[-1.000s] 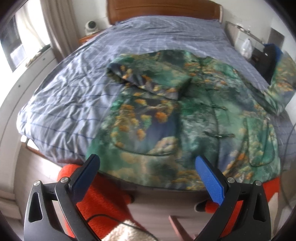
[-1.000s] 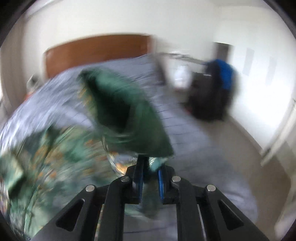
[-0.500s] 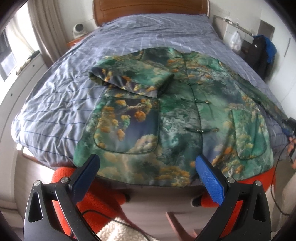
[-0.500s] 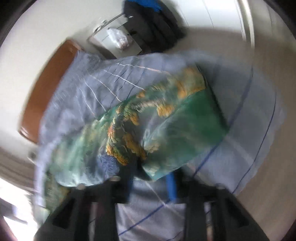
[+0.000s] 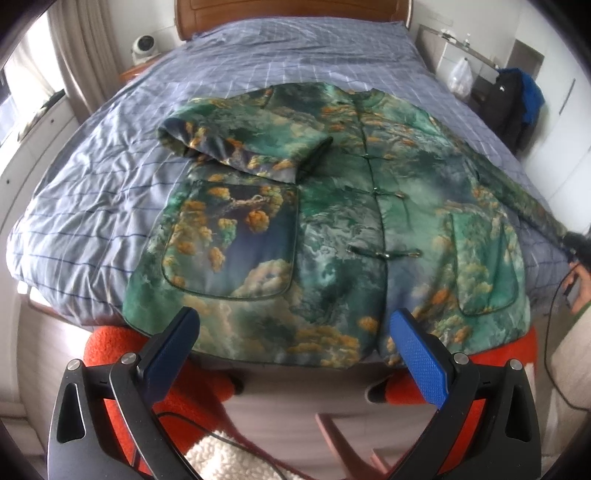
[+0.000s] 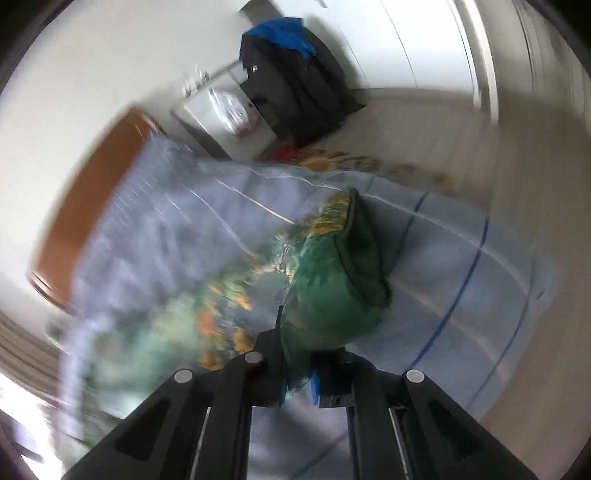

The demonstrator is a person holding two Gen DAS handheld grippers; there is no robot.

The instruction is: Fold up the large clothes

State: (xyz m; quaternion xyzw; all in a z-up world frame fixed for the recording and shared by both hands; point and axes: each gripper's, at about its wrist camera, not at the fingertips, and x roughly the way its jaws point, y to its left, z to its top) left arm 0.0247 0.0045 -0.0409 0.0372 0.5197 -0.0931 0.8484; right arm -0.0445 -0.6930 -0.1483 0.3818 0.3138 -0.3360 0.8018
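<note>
A green jacket [image 5: 332, 221] with orange and blue print lies face up and buttoned on the blue checked bed [image 5: 92, 184]. Its left sleeve [image 5: 251, 144] is folded across the chest. The other sleeve [image 5: 524, 199] stretches out over the bed's right edge. My left gripper [image 5: 295, 354] hangs open above the hem at the foot of the bed, with nothing between its blue pads. My right gripper [image 6: 299, 373] is shut on the cuff end of that sleeve [image 6: 332, 291], which bunches up in front of the jaws. It also shows as a dark shape at the far right, the right gripper [image 5: 576, 245].
An orange blanket [image 5: 110, 354] hangs at the foot of the bed under the hem. The wooden headboard [image 5: 288, 9] is at the far end. A nightstand with a white device [image 5: 144, 48] stands left of it. Dark and blue clothes [image 5: 513, 103] hang at the right wall.
My right gripper swung down and rolled with the sleeve, which went from lifted in the air to stretched low over the bed's right edge. The left gripper stayed open and barely moved.
</note>
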